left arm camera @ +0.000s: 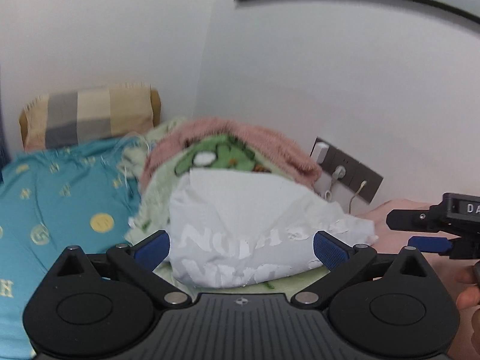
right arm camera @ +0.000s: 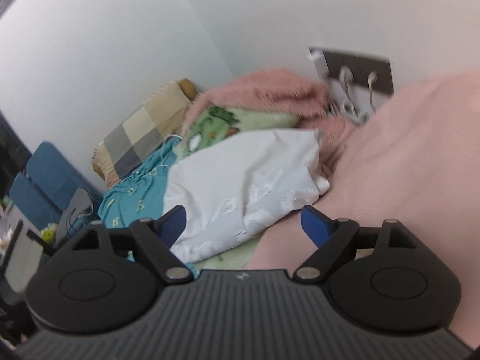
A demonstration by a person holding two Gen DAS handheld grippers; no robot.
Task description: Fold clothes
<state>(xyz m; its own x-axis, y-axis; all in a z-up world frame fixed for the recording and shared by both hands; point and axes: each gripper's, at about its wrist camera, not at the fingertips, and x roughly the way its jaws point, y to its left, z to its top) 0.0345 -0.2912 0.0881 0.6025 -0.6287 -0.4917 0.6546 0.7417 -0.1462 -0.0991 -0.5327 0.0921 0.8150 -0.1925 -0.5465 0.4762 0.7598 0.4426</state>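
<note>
White garment, crumpled into a loose mound with cracked white lettering across the near face, is laid on the bed atop a green cartoon blanket, flanked by a teal printed garment spread flat alongside.

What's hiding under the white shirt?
The white shirt lies on a green cartoon blanket, which peeks out behind it and at its front edge, with a fuzzy pink blanket on top behind. Anything else beneath the shirt is covered.
</note>
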